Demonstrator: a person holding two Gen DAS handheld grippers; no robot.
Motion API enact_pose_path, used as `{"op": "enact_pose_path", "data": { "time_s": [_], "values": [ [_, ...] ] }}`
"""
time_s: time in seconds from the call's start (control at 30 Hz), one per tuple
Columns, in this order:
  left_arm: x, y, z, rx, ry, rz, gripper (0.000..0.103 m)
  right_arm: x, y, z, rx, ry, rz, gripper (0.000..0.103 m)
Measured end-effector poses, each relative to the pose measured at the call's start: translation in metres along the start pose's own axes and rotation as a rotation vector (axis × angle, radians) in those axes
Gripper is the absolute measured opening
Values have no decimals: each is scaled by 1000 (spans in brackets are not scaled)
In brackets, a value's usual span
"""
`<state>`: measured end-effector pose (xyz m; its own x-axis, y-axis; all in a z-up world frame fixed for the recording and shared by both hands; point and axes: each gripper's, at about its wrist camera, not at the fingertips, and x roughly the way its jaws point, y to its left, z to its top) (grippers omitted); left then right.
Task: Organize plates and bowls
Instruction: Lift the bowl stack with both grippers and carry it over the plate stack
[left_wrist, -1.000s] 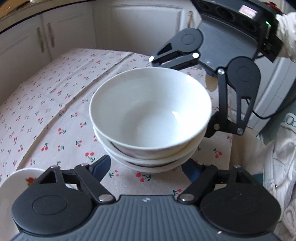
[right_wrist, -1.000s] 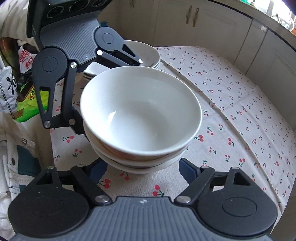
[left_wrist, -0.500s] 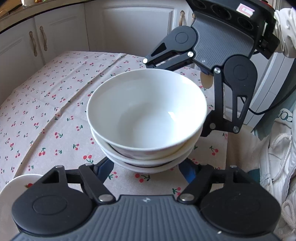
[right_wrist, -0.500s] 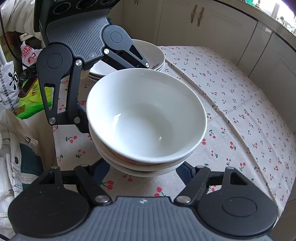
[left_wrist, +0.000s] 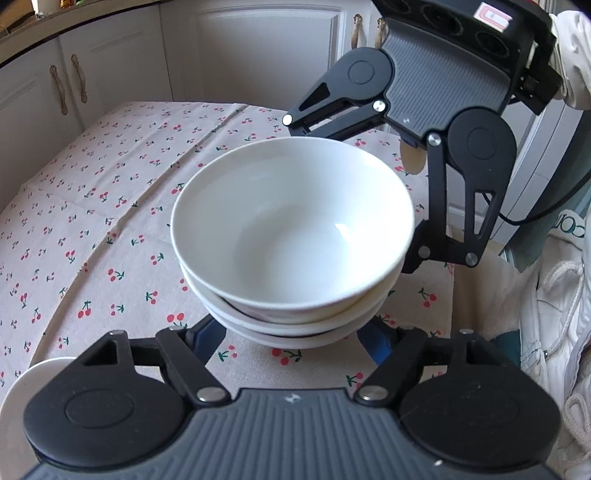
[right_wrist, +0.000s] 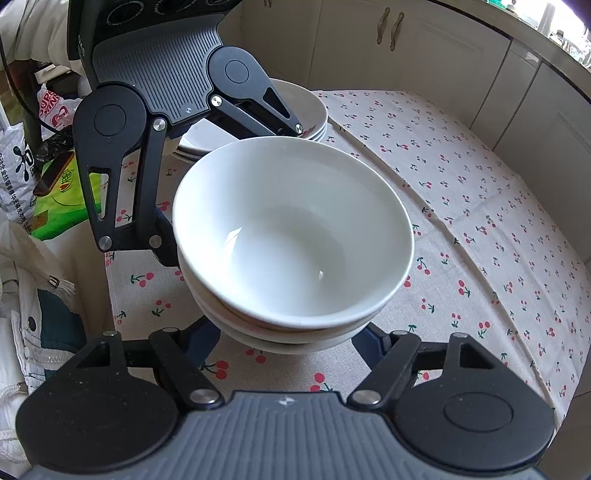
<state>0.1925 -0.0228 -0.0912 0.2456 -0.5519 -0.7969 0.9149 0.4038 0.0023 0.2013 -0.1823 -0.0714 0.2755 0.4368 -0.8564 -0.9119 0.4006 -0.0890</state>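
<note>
Here, in the left wrist view, the stack of glossy white ceramic bowls (left_wrist: 291, 251) hangs above the cherry-print tablecloth (left_wrist: 110, 221), cradled from two sides. The left gripper (left_wrist: 295, 332) has its blue fingers (left_wrist: 207, 334) spread wide against the lowest bowl's underside, clamped on the stack from the near side. Beyond the stack, the right gripper (left_wrist: 369, 199) straddles its far rim, one black arm over the top edge and one down its flank. Left of the stack, at the lower corner, a white plate with a red motif (left_wrist: 18, 387) peeks out.

In the right wrist view the same stack of bowls (right_wrist: 291, 243) fills the centre, and the right gripper (right_wrist: 288, 343) grips its base between widely parted fingers. Behind the stack, past the left gripper (right_wrist: 229, 199), sits a second pile of white bowls on plates (right_wrist: 303, 107) on the tablecloth (right_wrist: 480, 221). Left of the stack, off the cloth, lie printed plastic bags (right_wrist: 44, 166).

The step in hand looks like a two-handed carry of the stack. Next, I judge, both grippers must travel together, level, to a resting spot, perhaps beside or onto the second pile, then lower before either lets go.
</note>
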Motion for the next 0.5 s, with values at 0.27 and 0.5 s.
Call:
{"op": "enact_pose_path", "data": {
  "time_s": [0.27, 0.5],
  "values": [
    [-6, -4, 5, 9, -12, 15, 77, -5, -2, 1, 11, -3, -11, 81],
    [-15, -8, 8, 9, -24, 29, 77, -13, 1, 7, -14, 8, -30, 81]
  ]
}}
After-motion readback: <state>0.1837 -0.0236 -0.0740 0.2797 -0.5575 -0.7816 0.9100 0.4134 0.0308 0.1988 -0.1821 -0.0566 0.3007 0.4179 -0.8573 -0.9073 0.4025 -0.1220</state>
